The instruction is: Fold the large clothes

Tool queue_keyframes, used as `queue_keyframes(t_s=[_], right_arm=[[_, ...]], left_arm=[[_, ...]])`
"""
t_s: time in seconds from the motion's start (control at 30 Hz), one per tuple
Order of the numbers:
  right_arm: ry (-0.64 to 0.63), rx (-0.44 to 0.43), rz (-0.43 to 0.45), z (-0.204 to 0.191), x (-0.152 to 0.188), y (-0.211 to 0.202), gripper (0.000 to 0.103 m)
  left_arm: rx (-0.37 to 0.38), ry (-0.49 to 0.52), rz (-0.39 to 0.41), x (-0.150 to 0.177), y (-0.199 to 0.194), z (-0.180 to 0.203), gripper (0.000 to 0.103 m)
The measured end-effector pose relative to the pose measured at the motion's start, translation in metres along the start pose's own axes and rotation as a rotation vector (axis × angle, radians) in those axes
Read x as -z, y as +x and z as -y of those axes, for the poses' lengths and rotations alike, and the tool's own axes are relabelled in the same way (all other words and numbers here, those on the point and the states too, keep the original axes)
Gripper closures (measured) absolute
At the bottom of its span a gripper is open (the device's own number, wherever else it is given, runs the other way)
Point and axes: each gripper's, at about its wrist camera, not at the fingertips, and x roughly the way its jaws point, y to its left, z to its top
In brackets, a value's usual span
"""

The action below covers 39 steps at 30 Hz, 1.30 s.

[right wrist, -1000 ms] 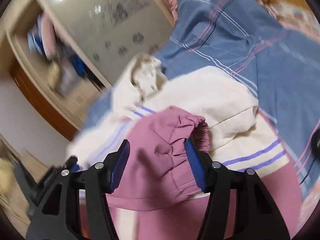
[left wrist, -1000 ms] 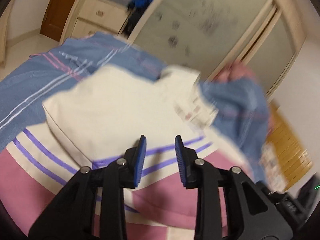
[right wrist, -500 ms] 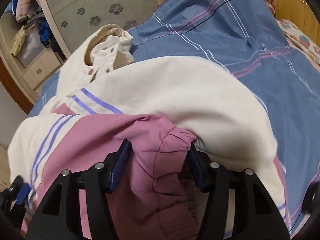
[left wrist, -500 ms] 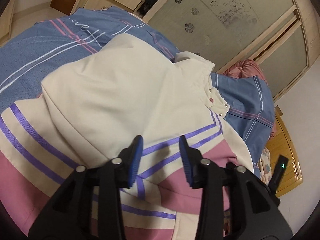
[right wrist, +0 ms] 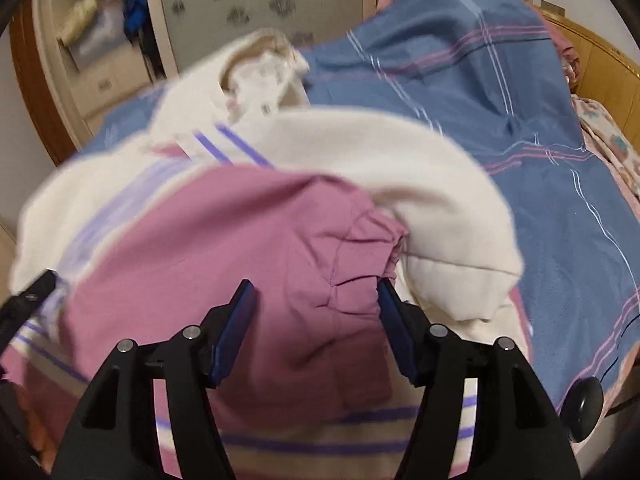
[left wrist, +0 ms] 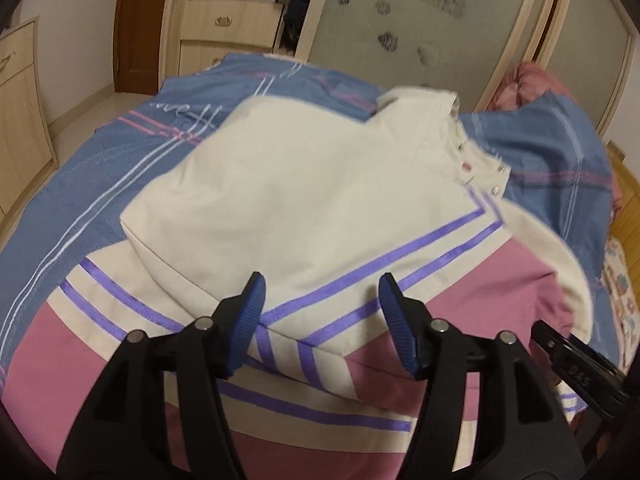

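A cream, pink and purple-striped jacket lies on the bed, its left sleeve folded across the body. My left gripper is open and empty just above the folded sleeve's striped part. In the right wrist view the jacket's pink right sleeve with its gathered cuff lies folded over the body. My right gripper is open, its fingers standing either side of that pink sleeve without pinching it. The collar lies at the far end.
A blue plaid bedsheet covers the bed. A wardrobe with frosted sliding doors and wooden drawers stands beyond. A wooden headboard and floral bedding lie at the right. A black round object lies near the right gripper.
My left gripper has opened wider and pulled back over the folded left sleeve. My right gripper has stayed open and drawn back slightly from the pink sleeve cuff.
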Motion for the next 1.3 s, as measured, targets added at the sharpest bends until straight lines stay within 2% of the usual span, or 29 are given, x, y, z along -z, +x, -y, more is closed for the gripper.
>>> queue_keyframes(t_s=[0.07, 0.13, 0.2, 0.23, 0.27, 0.3, 0.37, 0.47, 0.53, 0.63, 0.67, 0.77, 0.87, 0.93, 1.07, 1.13, 1.2, 1.23, 1.27, 1.3], right_arm=[[-0.024, 0.017, -0.033, -0.003, 0.001, 0.026, 0.025], [-0.034, 0.057, -0.028, -0.005, 0.0, 0.031, 0.015], [-0.03, 0.038, -0.058, -0.001, -0.005, 0.029, 0.015], [-0.037, 0.026, -0.073, 0.002, -0.007, 0.024, 0.015], [-0.046, 0.012, -0.077, 0.004, -0.01, 0.017, 0.015], [-0.05, -0.001, -0.065, 0.005, -0.011, 0.008, 0.015], [-0.055, -0.018, -0.005, 0.006, -0.015, -0.017, 0.015], [-0.049, -0.065, 0.124, 0.002, -0.041, -0.054, 0.014], [-0.057, -0.091, 0.155, -0.009, -0.067, -0.058, 0.007], [-0.086, -0.201, 0.102, -0.035, -0.123, -0.034, 0.005], [-0.097, -0.223, 0.059, -0.047, -0.147, -0.016, 0.005], [-0.094, -0.215, -0.044, -0.069, -0.206, 0.034, 0.005], [-0.078, -0.175, -0.073, -0.086, -0.249, 0.078, 0.005], [-0.054, -0.18, -0.111, -0.09, -0.261, 0.104, 0.005], [0.028, -0.211, -0.225, -0.087, -0.269, 0.161, 0.005], [0.048, -0.157, -0.227, -0.081, -0.268, 0.179, 0.005], [0.091, -0.204, -0.217, -0.077, -0.266, 0.184, 0.005], [0.105, -0.235, -0.192, -0.077, -0.264, 0.181, 0.014], [0.089, -0.245, -0.181, -0.079, -0.263, 0.177, 0.049], [0.064, -0.228, -0.175, -0.083, -0.261, 0.174, 0.07]], left_arm=[[-0.025, 0.028, -0.028, 0.002, 0.009, 0.003, 0.042], [-0.04, 0.047, -0.025, 0.003, 0.01, 0.006, 0.039], [-0.027, 0.039, 0.007, 0.002, -0.002, 0.006, 0.025], [-0.018, 0.019, 0.041, 0.002, -0.01, 0.004, 0.01], [-0.011, -0.003, 0.084, 0.001, -0.019, 0.001, 0.007], [-0.001, -0.026, 0.135, 0.0, -0.029, -0.003, 0.006], [0.008, -0.04, 0.161, -0.002, -0.036, -0.01, 0.005], [-0.024, -0.056, 0.136, -0.003, -0.032, -0.018, 0.005], [-0.037, -0.057, 0.121, -0.002, -0.029, -0.02, 0.005], [-0.031, -0.044, 0.097, -0.001, -0.025, -0.018, 0.005], [-0.02, -0.034, 0.093, -0.001, -0.025, -0.016, 0.005], [-0.02, 0.007, 0.095, 0.001, -0.025, -0.008, 0.004], [-0.073, 0.047, 0.093, 0.002, -0.021, -0.002, 0.003], [-0.093, 0.058, 0.082, 0.002, -0.017, -0.001, 0.003], [-0.077, 0.043, 0.056, 0.002, -0.012, -0.003, 0.003], [-0.074, 0.033, 0.048, 0.002, -0.01, -0.006, 0.003], [-0.074, 0.02, 0.041, 0.002, -0.008, -0.009, 0.003], [-0.074, 0.011, 0.036, 0.002, -0.007, -0.01, 0.003], [-0.074, 0.003, 0.031, 0.002, -0.006, -0.011, 0.003], [-0.073, -0.008, 0.025, 0.001, -0.005, -0.013, 0.003]])
